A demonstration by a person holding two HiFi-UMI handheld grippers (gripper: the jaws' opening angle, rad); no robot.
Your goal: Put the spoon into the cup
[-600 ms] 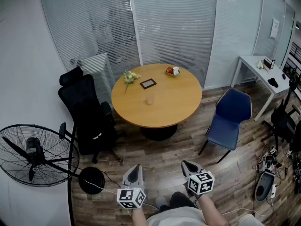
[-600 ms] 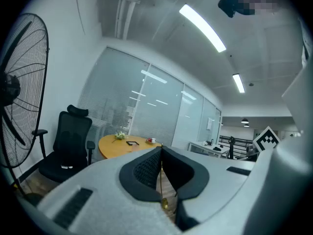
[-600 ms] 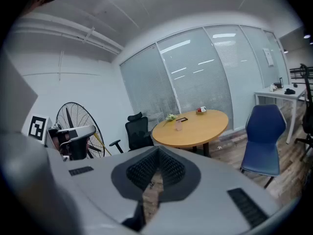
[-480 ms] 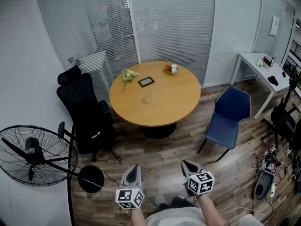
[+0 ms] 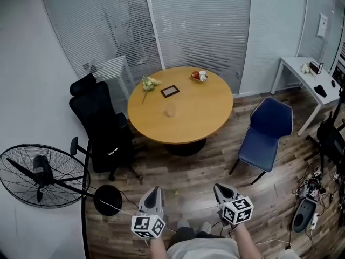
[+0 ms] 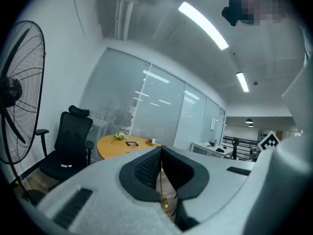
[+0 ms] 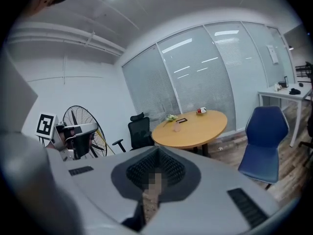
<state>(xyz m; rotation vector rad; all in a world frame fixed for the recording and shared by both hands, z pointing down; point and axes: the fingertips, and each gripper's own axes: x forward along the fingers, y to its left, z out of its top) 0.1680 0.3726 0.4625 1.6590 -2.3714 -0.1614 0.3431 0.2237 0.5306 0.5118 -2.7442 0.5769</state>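
Table dead ahead, well apart from where I stand.
I've got the round table (image 5: 202, 117) in front, the cup (image 5: 171, 112) on its left half, a frame (image 5: 170, 91) and flowers (image 5: 150, 83) behind the cup, a bowl (image 5: 197, 77) at the far edge. Office chair (image 5: 105, 134) sits left of the table, fan (image 5: 43, 174) nearer me on the left, side chair (image 5: 268, 131) right, desk (image 5: 302, 69) far right.

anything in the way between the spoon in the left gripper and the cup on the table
Nothing visible. Bare floor lies between the left gripper, shut on the spoon, and the round table; the cup stands in the open there. The black chair sits aside.
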